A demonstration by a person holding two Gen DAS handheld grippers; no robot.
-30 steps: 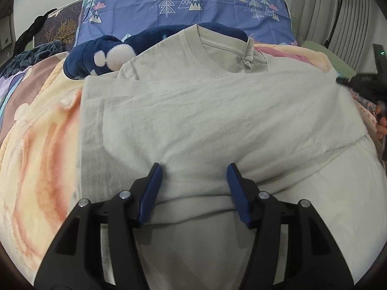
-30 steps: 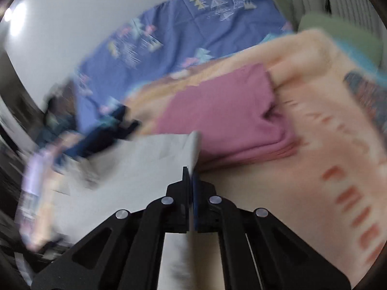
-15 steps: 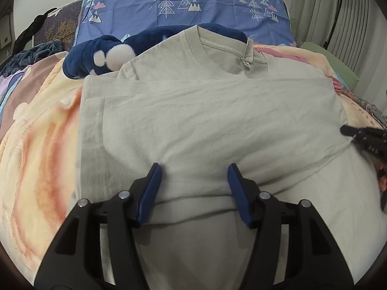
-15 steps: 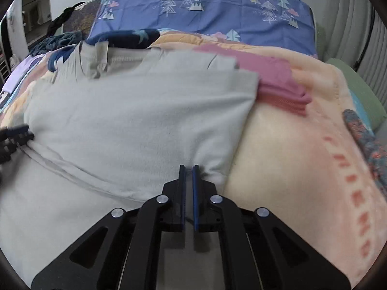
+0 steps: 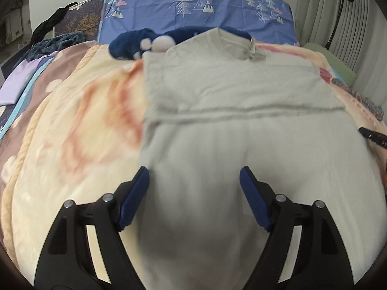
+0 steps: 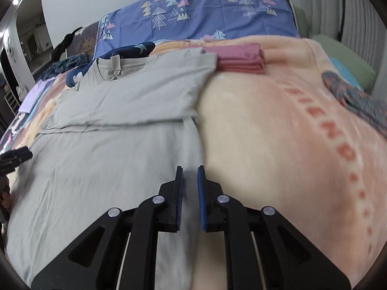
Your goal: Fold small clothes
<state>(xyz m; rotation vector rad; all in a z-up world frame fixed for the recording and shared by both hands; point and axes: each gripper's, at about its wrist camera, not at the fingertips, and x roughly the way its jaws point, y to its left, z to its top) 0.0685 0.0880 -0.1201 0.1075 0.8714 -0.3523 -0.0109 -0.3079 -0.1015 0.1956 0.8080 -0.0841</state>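
A pale grey T-shirt (image 5: 241, 125) lies flat on the bed, collar at the far end, its sleeves folded in across the chest. It also shows in the right wrist view (image 6: 116, 130). My left gripper (image 5: 193, 181) is open and empty above the shirt's lower left part. My right gripper (image 6: 189, 176) is slightly open over the shirt's right edge and holds nothing. Its tip shows at the right edge of the left wrist view (image 5: 373, 136). The left gripper's tip shows at the left edge of the right wrist view (image 6: 14, 157).
The shirt lies on a peach blanket (image 6: 278, 133). A folded pink garment (image 6: 239, 59) sits beyond the shirt's right shoulder. A dark blue garment with white spots (image 5: 145, 43) lies behind the collar. A blue tree-print pillow (image 5: 198, 7) stands at the back.
Both grippers have pulled back toward the shirt's hem. The right gripper has let go of the folded sleeve and opened a little. The left gripper stays open.
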